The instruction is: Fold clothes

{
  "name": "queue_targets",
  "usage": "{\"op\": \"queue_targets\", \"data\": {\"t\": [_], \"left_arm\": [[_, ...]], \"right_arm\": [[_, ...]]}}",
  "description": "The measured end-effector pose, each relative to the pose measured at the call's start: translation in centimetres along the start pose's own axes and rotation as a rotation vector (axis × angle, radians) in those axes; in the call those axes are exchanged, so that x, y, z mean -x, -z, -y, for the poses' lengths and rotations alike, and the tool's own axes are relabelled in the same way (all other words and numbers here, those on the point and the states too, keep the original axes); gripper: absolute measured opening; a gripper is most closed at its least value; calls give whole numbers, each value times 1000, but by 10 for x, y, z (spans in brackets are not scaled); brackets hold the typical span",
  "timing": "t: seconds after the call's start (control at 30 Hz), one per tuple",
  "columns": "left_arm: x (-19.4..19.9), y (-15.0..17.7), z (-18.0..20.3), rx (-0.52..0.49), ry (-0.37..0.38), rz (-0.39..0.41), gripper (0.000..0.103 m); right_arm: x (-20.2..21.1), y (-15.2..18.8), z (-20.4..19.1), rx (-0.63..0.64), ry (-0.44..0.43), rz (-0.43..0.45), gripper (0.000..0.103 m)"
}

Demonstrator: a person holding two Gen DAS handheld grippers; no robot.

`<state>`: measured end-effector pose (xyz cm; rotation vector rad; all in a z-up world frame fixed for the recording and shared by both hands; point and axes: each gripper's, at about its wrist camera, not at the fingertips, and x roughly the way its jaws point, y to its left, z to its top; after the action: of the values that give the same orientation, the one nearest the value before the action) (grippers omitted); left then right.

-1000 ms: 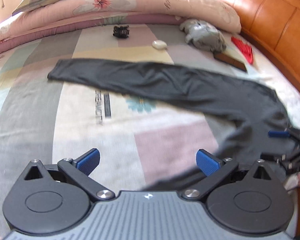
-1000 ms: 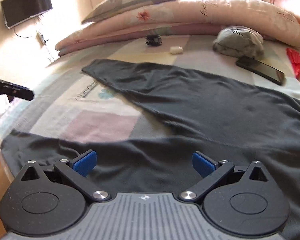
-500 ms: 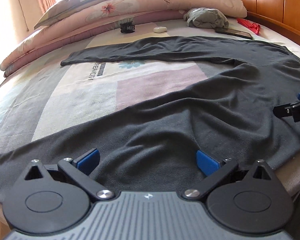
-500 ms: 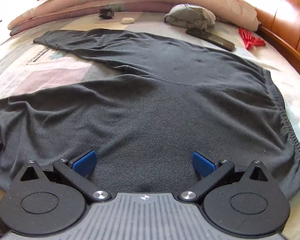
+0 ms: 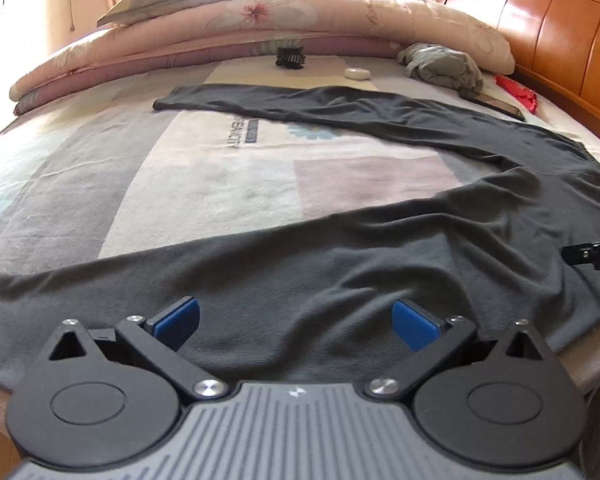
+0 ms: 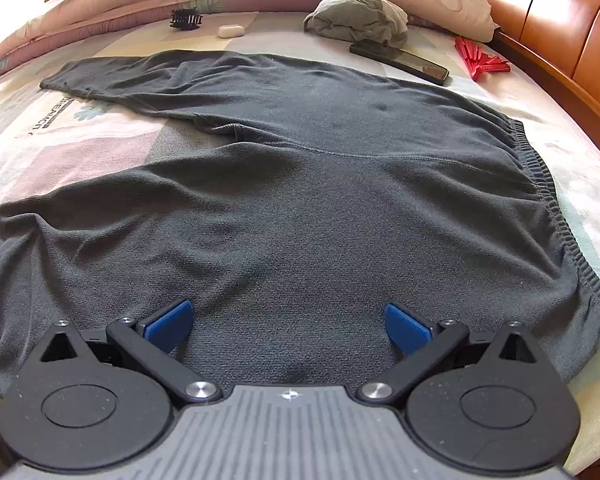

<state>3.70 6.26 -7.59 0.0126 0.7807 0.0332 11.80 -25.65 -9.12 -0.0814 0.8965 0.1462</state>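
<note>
Both views pulled back from grey trousers [image 6: 300, 200], jaws splayed empty, bedcover [image 5: 220, 184] print partly legible "BEAUTY"

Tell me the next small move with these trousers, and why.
Probably lower the open left gripper onto the near leg of the dark grey knit trousers and pinch it: both legs lie splayed apart, and the open right gripper hovers near the waistband, so neither holds cloth.

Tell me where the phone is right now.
The phone lies on the bed at upper right of the right wrist view, just past the dark trousers, between the grey bundle and the red item.
</note>
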Motion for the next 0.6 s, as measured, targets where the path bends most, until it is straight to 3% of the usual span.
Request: {"op": "queue_targets", "data": {"t": [0.1, 0.3, 0.47, 0.6], "left_arm": [[-7, 13, -11, 47, 10, -44, 102], [13, 19, -31, 71, 59, -27, 102], [14, -7, -70, 86, -69, 24, 102], [1, -13, -111, 144, -100, 17, 102]], "right_arm": [[1, 4, 1, 2, -4, 24, 103], [2, 6, 2, -4, -11, 45, 103], [4, 11, 3, -7, -16, 69, 103], [4, 10, 5, -4, -23, 65, 103]]}}
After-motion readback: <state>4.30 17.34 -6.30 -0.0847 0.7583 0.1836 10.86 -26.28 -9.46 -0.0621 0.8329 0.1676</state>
